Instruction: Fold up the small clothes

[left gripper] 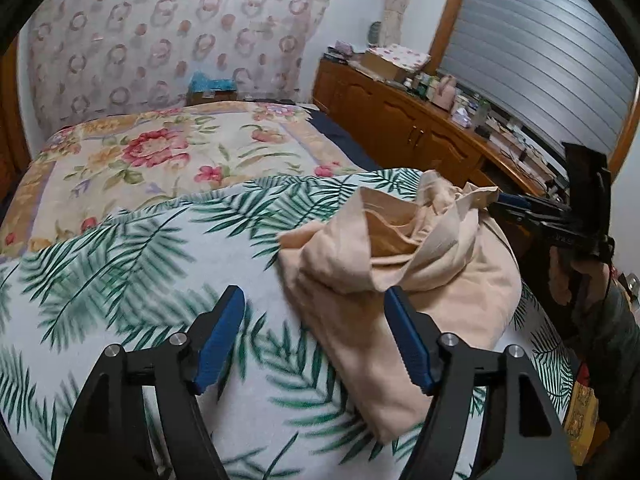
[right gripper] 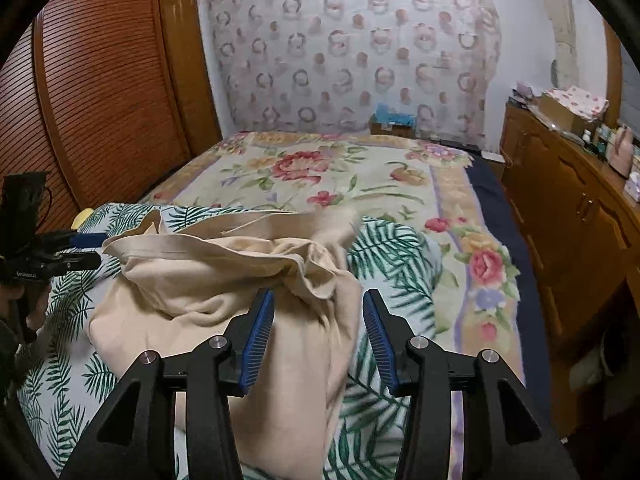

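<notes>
The left tongs are standing wide apart over the palm-leaf sheet, nothing between the blue pads, and the beige garment is lying rumpled just beside the right-hand pad, its lower fold running under that finger. Across the bed, the right tongs are hanging partly open, their pads not pressing on anything, with the same beige garment spreading below and between them in a loose heap. From the left wrist view, the garment is sitting toward the bed's right edge, its top bunched and gaping like a pocket; the right tongs are showing there as a black frame at that edge, with a hand gripping the handle. The right wrist view is giving what the other cannot: a slatted wooden wardrobe beyond the bed's left edge, and the left tongs reaching in from that side beside the garment's raised seam. Both views are showing the floral blanket covering the far half of the bed, the patterned curtain behind it, and a wooden dresser crowded with small things along the right. Only the left view is catching the grey window blind above that dresser.
</notes>
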A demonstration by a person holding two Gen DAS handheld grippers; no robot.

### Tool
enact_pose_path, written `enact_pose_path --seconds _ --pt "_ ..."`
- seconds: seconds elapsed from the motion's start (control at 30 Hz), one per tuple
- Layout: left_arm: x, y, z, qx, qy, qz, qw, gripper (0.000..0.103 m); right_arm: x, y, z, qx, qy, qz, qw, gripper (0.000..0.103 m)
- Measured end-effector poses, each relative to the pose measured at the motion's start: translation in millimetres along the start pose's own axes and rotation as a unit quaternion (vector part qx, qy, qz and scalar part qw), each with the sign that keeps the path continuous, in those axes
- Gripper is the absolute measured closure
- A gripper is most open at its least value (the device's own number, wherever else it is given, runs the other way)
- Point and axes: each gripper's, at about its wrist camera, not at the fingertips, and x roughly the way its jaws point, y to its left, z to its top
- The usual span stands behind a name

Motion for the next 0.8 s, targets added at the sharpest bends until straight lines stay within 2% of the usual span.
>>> enact_pose_path --seconds 0.1,0.13,0.17,0.2,0.27,0.3,0.33,0.37,0.43,0.53,0.57,0.63,0.7,0.73,0.8 --pt "19.2 -0.9 11.0 0.008 0.022 0.01 0.9997 0.03 13.1 -0.6 10.4 -0.026 0.005 0.019 0.999 0.055" --pt "25.1 -2.4 14.7 0.014 0.025 0.013 0.9995 0.03 17.3 -0.3 14.4 -0.041 0.009 0.028 0.999 0.06" --pt "30.4 -3.9 18.8 0.019 0.026 0.016 0.9993 0.03 21.6 -2.3 17.9 -0.054 0.013 0.039 0.998 0.071" --pt "33.8 -4.1 21.4 0.023 0.025 0.023 0.9992 0.03 25.0 -2.3 22.0 -0.062 0.019 0.046 0.997 0.098" --pt "38.9 -1.8 28.7 0.03 0.011 0.057 0.9979 0.03 27.0 -5.9 28.4 -0.071 0.02 0.039 0.996 0.1" --pt "40.8 0.8 31.9 0.033 0.004 0.088 0.9956 0.03 25.7 -9.0 32.1 -0.069 0.011 0.024 0.997 0.1" --pt "44.1 4.0 36.6 0.039 -0.002 0.145 0.9887 0.03 24.6 -14.5 34.1 -0.058 0.005 0.008 0.998 0.1" --pt "43.6 7.5 38.6 0.036 -0.008 0.167 0.9853 0.03 25.1 -21.9 36.2 -0.036 0.004 -0.017 0.999 0.099" --pt "38.9 17.9 41.4 0.015 -0.022 0.186 0.9821 0.03 24.0 -37.6 36.7 0.012 0.003 -0.042 0.999 0.099" --pt "34.0 24.7 40.0 0.005 -0.02 0.181 0.9833 0.03 18.9 -46.0 31.4 0.024 0.001 -0.04 0.999 0.099" --pt "32.7 26.1 38.6 0.004 -0.018 0.179 0.9837 0.03 18.7 -46.5 30.7 0.027 0.006 -0.04 0.999 0.095" --pt "27.1 27.5 34.0 -0.006 -0.017 0.161 0.9868 0.03 14.4 -47.0 28.1 0.029 0.013 -0.061 0.998 0.069" --pt "26.5 24.4 33.3 -0.017 -0.016 0.144 0.9894 0.03 7.2 -46.5 28.1 0.032 0.007 -0.058 0.998 0.051" --pt "24.1 23.4 30.6 -0.023 -0.014 0.13 0.9912 0.03 2.3 -46.6 28.4 0.038 0.003 -0.054 0.998 0.045" --pt "23.0 14.7 29.0 -0.026 -0.01 0.113 0.9932 0.03 -6.1 -39.5 28.1 0.045 0.002 -0.053 0.998 0.039"
